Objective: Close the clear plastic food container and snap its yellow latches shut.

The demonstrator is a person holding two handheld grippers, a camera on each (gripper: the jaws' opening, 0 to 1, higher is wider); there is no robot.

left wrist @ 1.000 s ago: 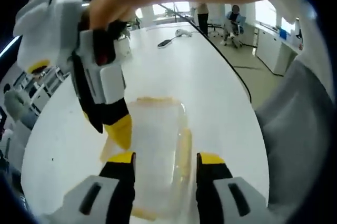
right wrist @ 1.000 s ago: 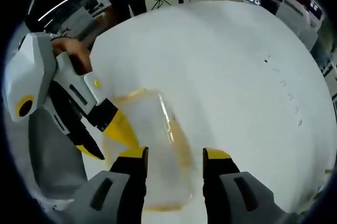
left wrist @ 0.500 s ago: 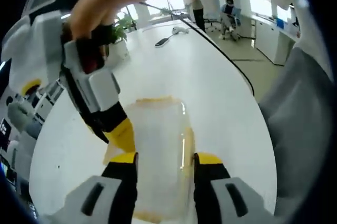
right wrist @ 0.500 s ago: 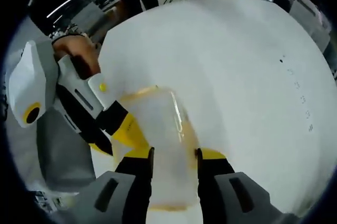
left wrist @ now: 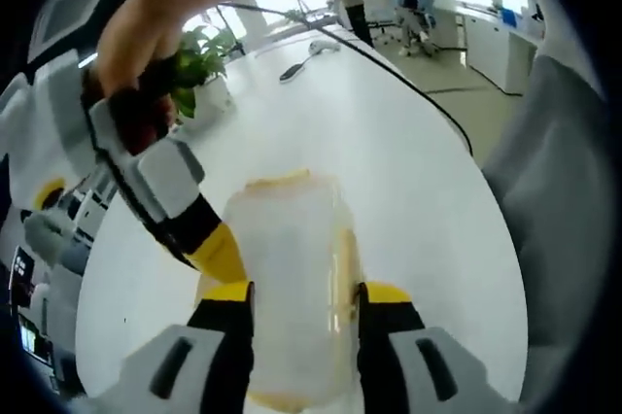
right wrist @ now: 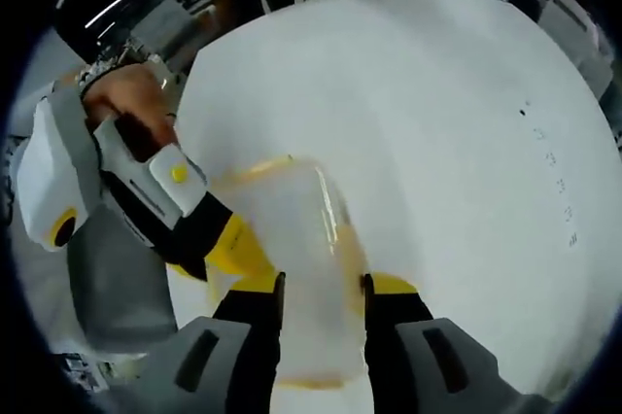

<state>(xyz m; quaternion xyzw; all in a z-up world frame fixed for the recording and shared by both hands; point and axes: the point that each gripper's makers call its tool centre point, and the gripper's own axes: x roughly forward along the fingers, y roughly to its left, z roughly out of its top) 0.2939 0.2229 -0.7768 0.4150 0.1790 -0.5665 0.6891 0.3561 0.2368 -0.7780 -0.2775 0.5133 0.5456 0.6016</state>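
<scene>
A clear plastic food container (left wrist: 292, 258) with yellow latches lies on the white table (left wrist: 398, 152), long axis pointing away. One latch (left wrist: 342, 273) runs down its right side. My left gripper (left wrist: 304, 293) has its jaws close against the container's two sides. A yellow fingertip (left wrist: 220, 251) of the right gripper, held by a hand, touches the container's left edge. In the right gripper view the container (right wrist: 287, 229) sits between the jaws of my right gripper (right wrist: 322, 285), which are narrowed onto it. The left gripper's yellow fingertip (right wrist: 239, 244) rests at its left edge.
A potted plant (left wrist: 199, 54) and a dark flat device (left wrist: 294, 71) stand farther back on the table (right wrist: 447, 113). Its curved edge (left wrist: 432, 108) runs along the right, with office floor and people beyond. The person's grey clothing (left wrist: 569, 200) is close on the right.
The right gripper's jaws narrowed onto the container in the first half second, then held. The left gripper's jaws closed in slightly. Both views shifted a little with the hands.
</scene>
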